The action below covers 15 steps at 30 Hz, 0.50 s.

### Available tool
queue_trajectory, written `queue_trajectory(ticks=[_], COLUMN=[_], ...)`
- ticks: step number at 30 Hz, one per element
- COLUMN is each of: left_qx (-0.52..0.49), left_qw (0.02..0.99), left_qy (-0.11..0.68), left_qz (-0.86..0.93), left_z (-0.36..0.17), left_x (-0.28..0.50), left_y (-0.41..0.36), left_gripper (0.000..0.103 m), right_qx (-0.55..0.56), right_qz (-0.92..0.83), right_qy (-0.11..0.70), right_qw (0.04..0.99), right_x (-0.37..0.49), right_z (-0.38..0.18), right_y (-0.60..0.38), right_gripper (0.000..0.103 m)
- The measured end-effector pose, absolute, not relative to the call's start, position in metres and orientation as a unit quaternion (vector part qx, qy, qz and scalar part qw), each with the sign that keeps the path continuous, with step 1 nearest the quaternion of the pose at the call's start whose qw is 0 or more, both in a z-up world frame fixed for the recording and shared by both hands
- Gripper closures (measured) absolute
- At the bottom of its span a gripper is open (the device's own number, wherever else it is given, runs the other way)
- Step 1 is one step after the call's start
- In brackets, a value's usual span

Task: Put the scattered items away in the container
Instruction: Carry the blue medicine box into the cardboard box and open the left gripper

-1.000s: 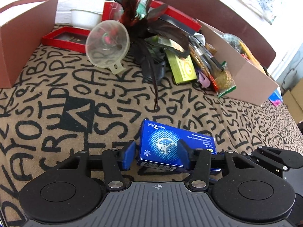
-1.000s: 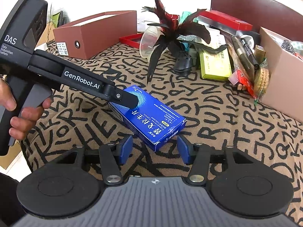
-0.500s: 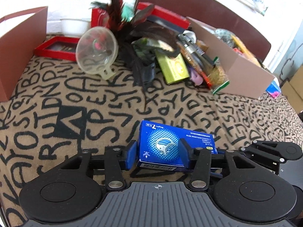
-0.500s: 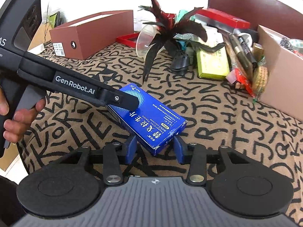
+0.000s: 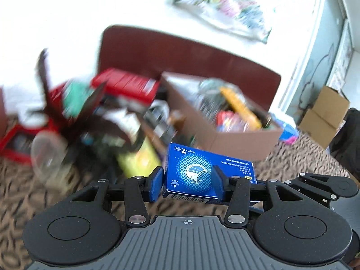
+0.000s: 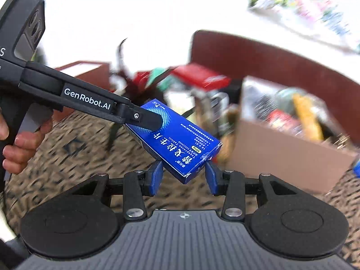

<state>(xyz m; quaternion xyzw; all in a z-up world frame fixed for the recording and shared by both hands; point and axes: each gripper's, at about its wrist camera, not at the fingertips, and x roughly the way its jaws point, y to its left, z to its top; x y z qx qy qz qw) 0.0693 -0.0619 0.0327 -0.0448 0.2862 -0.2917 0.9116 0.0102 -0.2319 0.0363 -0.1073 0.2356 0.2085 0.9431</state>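
A blue medicine box is held in the air by both grippers. My left gripper is shut on one end of it; in the right wrist view its finger lies across the box. My right gripper has its pads at both sides of the box's near corner and grips it. The cardboard container, full of items, stands just behind the box; it also shows in the right wrist view.
Scattered items lie left of the container: a dark feather bunch, a clear funnel, a green-yellow box, red boxes. A brown chair back stands behind. A cardboard carton sits far right.
Both grippers have lifted the blue box off the patterned cloth and carried it up and toward the cardboard container. The right gripper closed in on the box's corner.
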Motion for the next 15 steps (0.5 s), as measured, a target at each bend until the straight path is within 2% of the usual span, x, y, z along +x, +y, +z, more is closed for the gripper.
queue_trajectory(ticks=[15], left_qx=[-0.037], left_qw=[0.912], left_qy=[0.235], left_qz=[-0.333], left_z=[0.085], left_x=[0.167], left_y=[-0.156], left_gripper=[0.054], right_qx=[-0.085], right_qz=[0.106], right_qy=[0.17], right_qw=[0.976], right_x=[0.097], right_z=[0.071], right_y=[-0.281], right_gripper=[0.057])
